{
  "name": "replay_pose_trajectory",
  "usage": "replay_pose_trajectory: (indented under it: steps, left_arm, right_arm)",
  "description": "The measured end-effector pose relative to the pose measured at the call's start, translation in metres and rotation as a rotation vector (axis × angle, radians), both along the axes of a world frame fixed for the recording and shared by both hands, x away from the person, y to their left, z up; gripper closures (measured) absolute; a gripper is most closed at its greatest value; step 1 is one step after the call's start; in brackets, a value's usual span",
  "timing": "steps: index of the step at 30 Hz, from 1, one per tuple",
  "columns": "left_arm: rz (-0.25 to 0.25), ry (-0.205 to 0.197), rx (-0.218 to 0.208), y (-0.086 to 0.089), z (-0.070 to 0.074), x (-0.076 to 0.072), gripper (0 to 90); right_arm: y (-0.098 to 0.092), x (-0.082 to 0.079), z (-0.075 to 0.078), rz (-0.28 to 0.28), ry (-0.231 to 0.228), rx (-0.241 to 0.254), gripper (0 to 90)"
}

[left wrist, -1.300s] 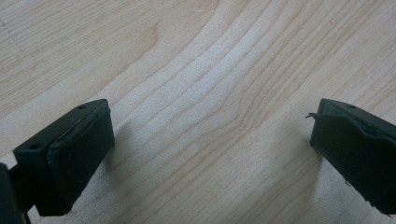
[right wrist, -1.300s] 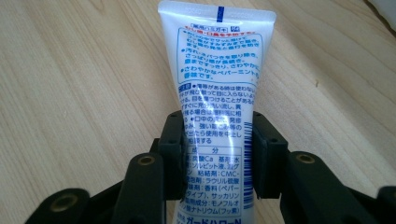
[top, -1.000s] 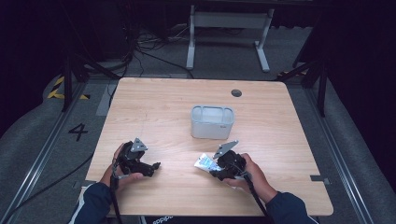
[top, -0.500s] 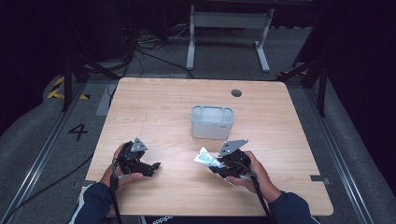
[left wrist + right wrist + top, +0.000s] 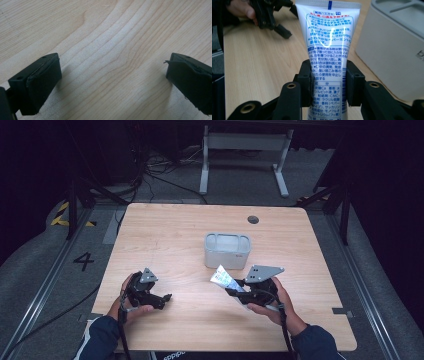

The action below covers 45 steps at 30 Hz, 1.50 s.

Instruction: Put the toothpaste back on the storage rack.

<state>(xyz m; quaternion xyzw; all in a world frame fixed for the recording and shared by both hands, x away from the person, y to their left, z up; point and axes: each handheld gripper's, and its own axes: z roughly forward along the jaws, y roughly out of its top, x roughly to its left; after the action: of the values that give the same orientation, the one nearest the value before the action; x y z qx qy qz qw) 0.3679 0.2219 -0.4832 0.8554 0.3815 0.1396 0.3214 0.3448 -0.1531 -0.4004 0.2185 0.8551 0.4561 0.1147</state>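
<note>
Right tongs point(image 5: 327, 82), clamped on the tube point(image 5: 327, 50), just swung it up toward the grey holder point(image 5: 227, 251); drop-in looks next. Left tongs point(image 5: 113, 75) sit wide open.

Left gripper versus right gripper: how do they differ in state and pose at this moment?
The left gripper is open with bare table between its jaws; the right gripper is shut on a white toothpaste tube. The left sits far from the grey holder; the right is close beside it, tube tip up. Both are hand-held low over the table.
</note>
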Motion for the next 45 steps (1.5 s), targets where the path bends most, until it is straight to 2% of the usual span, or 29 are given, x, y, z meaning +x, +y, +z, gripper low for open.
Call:
replay_pose_trajectory:
  steps: [5, 9, 19, 27, 30, 32, 38, 42, 45]
  left_arm:
    - [0.002, 0.002, 0.001, 0.000, 0.000, 0.000, 0.5]
    - [0.000, 0.003, 0.001, 0.000, 0.000, -0.001, 0.5]
    - [-0.001, 0.004, 0.002, 0.000, 0.000, -0.001, 0.5]
    - [0.000, 0.003, 0.002, 0.000, 0.000, -0.001, 0.7]
    - [0.003, 0.001, -0.003, 0.000, 0.000, -0.002, 1.0]
    - [0.002, 0.005, -0.005, 0.000, 0.000, -0.002, 1.0]
    - [-0.002, 0.003, -0.003, 0.000, 0.000, -0.002, 1.0]
    - [-0.004, 0.001, -0.002, 0.001, 0.000, -0.002, 1.0]
    - [-0.005, 0.003, -0.004, 0.001, 0.000, -0.002, 1.0]
  right_arm:
    - [-0.006, 0.003, 0.006, -0.015, -0.021, 0.061, 64.7]
    - [-0.009, 0.005, 0.010, -0.021, -0.041, 0.091, 64.6]
    - [-0.008, 0.012, 0.027, -0.052, -0.089, 0.126, 64.4]
    - [-0.003, 0.020, 0.036, -0.062, -0.137, 0.124, 65.1]
    - [-0.003, 0.030, 0.041, -0.097, -0.144, 0.146, 65.0]
    - [-0.003, 0.032, 0.042, -0.101, -0.147, 0.147, 65.0]
    - [-0.002, 0.046, 0.052, -0.164, -0.191, 0.190, 64.9]
    - [0.004, 0.057, 0.059, -0.167, -0.209, 0.168, 64.9]
    - [0.008, 0.064, 0.062, -0.172, -0.203, 0.163, 64.9]
